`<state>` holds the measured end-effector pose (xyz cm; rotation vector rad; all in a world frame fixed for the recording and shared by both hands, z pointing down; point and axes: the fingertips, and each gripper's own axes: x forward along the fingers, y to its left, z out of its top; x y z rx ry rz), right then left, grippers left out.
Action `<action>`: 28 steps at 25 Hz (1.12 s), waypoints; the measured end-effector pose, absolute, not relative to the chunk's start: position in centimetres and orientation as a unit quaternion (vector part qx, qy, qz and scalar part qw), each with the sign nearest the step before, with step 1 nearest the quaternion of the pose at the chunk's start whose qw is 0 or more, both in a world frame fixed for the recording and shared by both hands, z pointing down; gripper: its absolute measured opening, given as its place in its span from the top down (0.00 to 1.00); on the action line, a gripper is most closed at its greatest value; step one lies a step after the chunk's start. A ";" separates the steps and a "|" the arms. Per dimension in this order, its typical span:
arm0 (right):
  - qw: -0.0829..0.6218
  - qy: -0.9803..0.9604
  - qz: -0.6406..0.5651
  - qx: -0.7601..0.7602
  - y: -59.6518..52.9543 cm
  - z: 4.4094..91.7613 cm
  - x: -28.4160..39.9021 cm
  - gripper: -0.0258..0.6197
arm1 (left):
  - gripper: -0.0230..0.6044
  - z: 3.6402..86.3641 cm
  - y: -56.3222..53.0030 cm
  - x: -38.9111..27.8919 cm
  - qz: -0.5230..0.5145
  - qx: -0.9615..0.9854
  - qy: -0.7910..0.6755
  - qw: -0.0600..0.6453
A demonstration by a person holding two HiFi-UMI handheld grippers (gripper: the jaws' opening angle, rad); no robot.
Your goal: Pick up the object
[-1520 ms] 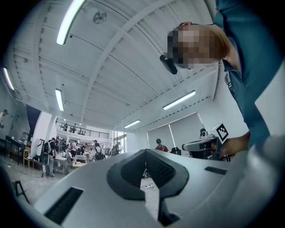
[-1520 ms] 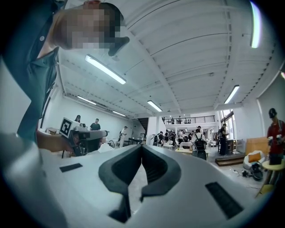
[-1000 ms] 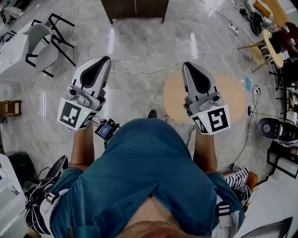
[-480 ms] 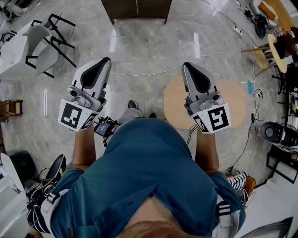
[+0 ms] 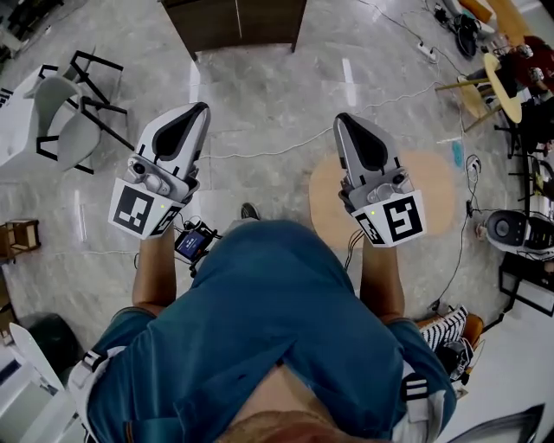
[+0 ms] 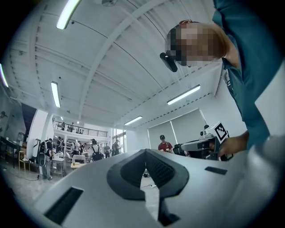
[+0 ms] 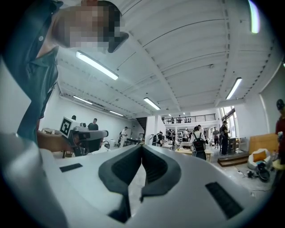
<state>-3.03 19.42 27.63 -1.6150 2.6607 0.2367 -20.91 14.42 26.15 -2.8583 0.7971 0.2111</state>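
Note:
No object to pick up can be made out in any view. In the head view the person holds both grippers out in front of the body, roughly level above the marble floor. My left gripper [image 5: 197,108] is shut with nothing between its jaws; its dark pads meet at the tip [image 6: 144,152]. My right gripper [image 5: 343,118] is also shut and empty [image 7: 141,147], and it hangs over a round wooden table [image 5: 433,186]. Each gripper view shows the other gripper off to the side, the right gripper [image 6: 202,144] and the left gripper [image 7: 84,133].
A dark wooden cabinet [image 5: 234,22] stands straight ahead. A white chair with black legs [image 5: 65,112] is at the left. A thin cable [image 5: 260,151] crosses the floor. A black device [image 5: 506,229] and more furniture crowd the right edge. Several people stand far down the hall [image 7: 196,136].
The person has walked on with both grippers held out. The chair slid down and left in the head view and the cabinet shifted left. Both jaws stayed shut.

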 end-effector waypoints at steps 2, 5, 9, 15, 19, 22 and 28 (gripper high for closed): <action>0.011 0.850 0.079 -0.521 18.1 27.7 -4.0 0.94 | 0.96 26.6 13.0 -21.5 0.071 -0.960 0.260 0.080; 0.011 0.848 0.081 -0.524 16.6 27.6 -5.1 0.94 | 0.96 27.0 11.3 -22.2 0.071 -0.962 0.254 0.073; 0.004 0.847 0.075 -0.526 15.2 28.2 -5.4 0.94 | 0.96 27.0 9.3 -23.0 0.067 -0.962 0.254 0.069; 0.005 0.845 0.071 -0.531 11.8 28.4 -4.2 0.94 | 0.96 27.0 6.2 -22.8 0.067 -0.961 0.260 0.070; 0.006 0.852 0.070 -0.519 9.0 28.6 -3.1 0.94 | 0.96 26.7 3.5 -21.6 0.067 -0.957 0.271 0.076; 0.012 0.855 0.076 -0.512 6.5 28.1 -2.0 0.94 | 0.96 26.0 1.6 -20.6 0.072 -0.955 0.275 0.081; 0.019 0.865 0.076 -0.495 2.0 27.7 0.3 0.94 | 0.96 25.7 -2.1 -18.1 0.067 -0.950 0.292 0.087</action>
